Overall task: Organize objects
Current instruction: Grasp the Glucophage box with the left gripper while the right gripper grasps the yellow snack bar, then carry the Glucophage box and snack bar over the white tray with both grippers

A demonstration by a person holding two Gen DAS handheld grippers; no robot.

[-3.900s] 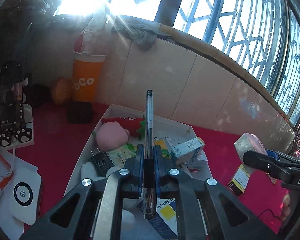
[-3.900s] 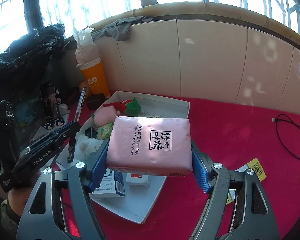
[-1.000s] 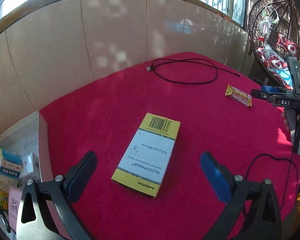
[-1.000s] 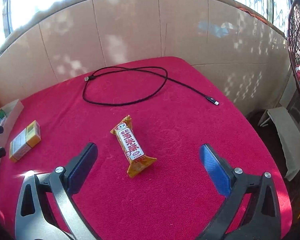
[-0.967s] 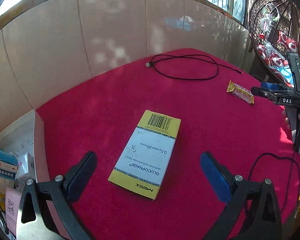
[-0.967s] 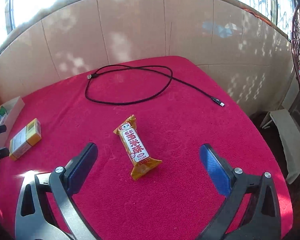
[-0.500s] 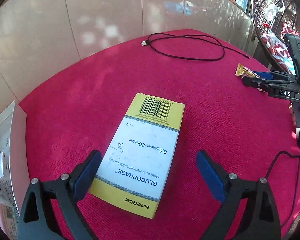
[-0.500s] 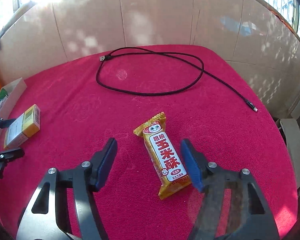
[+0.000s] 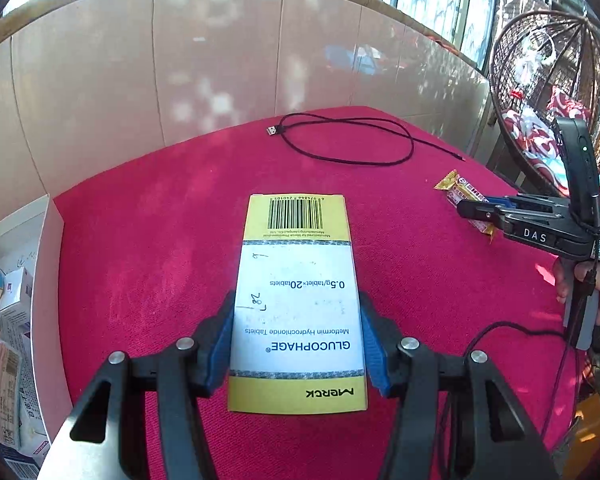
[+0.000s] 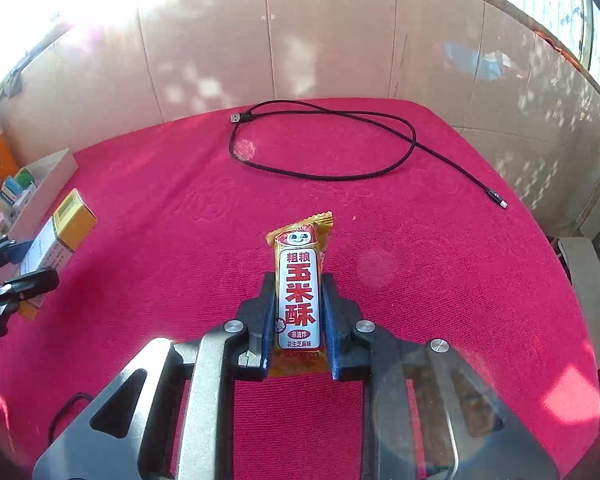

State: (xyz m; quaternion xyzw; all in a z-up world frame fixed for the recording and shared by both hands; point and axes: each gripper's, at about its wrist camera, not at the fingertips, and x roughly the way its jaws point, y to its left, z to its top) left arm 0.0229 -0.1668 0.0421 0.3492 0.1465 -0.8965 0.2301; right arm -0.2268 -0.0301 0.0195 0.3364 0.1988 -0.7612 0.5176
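Note:
A yellow and white medicine box [image 9: 296,292] lies flat on the red tablecloth. My left gripper [image 9: 296,320] straddles its near half; the jaws are closing and the blue pads [image 9: 220,340] touch both long sides. The right wrist view shows this box [image 10: 60,232] at the left with the left gripper [image 10: 16,264] on it. An orange snack bar [image 10: 300,288] lies lengthwise between the right gripper's [image 10: 298,280] pads, which are shut on it. In the left wrist view the right gripper [image 9: 476,208] covers the bar's [image 9: 456,190] near end.
A black USB cable [image 10: 324,144] loops on the cloth near the tiled wall. A white tray [image 9: 46,280] with several boxes stands at the left. A wicker chair [image 9: 540,80] is beyond the table's right edge. A thin black cord [image 9: 520,328] trails near the person's hand.
Both grippers moved forward over their objects and their jaws closed in, the left around the medicine box, the right onto the snack bar. The pen and pink pack are no longer held.

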